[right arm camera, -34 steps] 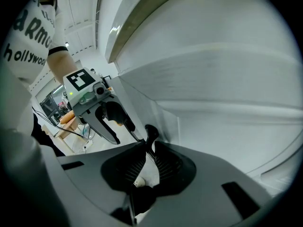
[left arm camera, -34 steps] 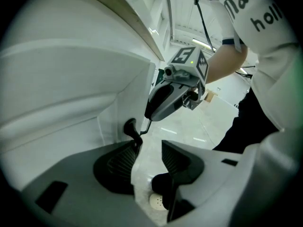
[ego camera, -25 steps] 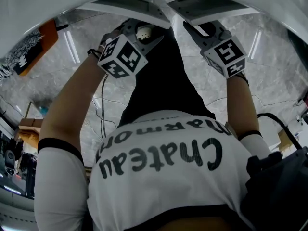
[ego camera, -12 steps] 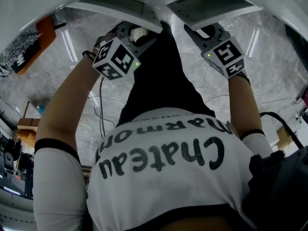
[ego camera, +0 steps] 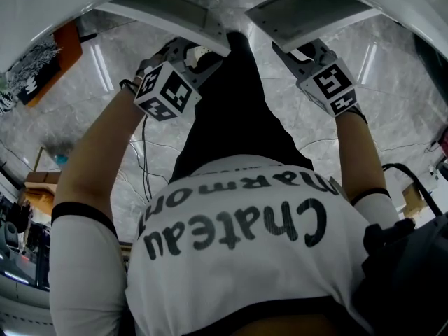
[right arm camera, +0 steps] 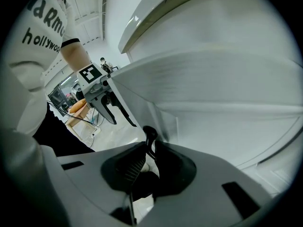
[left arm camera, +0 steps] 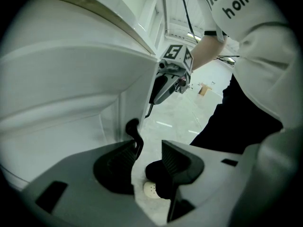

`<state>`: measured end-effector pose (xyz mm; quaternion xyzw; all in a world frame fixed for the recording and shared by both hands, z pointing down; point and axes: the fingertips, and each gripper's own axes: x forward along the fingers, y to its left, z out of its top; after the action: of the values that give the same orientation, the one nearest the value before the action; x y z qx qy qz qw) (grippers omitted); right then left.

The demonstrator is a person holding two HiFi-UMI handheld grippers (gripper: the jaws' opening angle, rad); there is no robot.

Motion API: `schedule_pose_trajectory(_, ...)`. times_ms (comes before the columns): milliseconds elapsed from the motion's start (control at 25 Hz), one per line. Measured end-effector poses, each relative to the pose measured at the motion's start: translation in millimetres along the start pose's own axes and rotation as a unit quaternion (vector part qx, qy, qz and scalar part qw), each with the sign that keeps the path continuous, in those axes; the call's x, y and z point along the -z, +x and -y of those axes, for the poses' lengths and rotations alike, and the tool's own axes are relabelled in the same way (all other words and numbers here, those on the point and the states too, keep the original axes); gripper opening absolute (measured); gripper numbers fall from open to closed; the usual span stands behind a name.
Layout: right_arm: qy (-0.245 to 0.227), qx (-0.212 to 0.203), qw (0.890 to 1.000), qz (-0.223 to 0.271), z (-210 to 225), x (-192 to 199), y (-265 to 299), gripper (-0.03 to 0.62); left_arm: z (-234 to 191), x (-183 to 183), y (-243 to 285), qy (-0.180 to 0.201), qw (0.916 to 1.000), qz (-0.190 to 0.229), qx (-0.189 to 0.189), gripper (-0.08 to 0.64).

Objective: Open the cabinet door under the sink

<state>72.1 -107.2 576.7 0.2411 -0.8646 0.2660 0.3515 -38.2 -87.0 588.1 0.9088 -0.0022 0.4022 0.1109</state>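
Two white cabinet doors stand swung outward beneath the white basin, the left door (ego camera: 164, 9) and the right door (ego camera: 308, 7). My left gripper (ego camera: 210, 50) is at the left door's edge. In the left gripper view the black handle (left arm camera: 134, 135) lies against the left pad (left arm camera: 124, 156), the other pad stands apart, and so the left gripper (left arm camera: 149, 148) is open. My right gripper (ego camera: 281, 44) is at the right door. Its jaws are shut on that door's black handle (right arm camera: 149, 137), as the right gripper view shows the right gripper (right arm camera: 150, 151).
The person's white shirt (ego camera: 238, 243) and black trousers (ego camera: 238, 117) fill the middle, right between the doors. Grey marble floor (ego camera: 91, 117) lies on both sides. An orange thing (ego camera: 66, 51) sits at the far left, cables (ego camera: 147, 166) hang by the left arm, and boxes (ego camera: 42, 187) stand low left.
Both doors have swung wider apart. The left gripper has drifted a little left and down in the head view, and the right gripper slightly right.
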Motion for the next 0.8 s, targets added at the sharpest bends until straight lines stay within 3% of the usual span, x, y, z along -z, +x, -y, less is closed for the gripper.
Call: schedule_pose_trajectory(800,-0.026,-0.004,1.0,-0.01,-9.6,21.9,-15.7,0.049,13.6,14.5,-8.0,0.009,0.9998,-0.017,0.007,0.15)
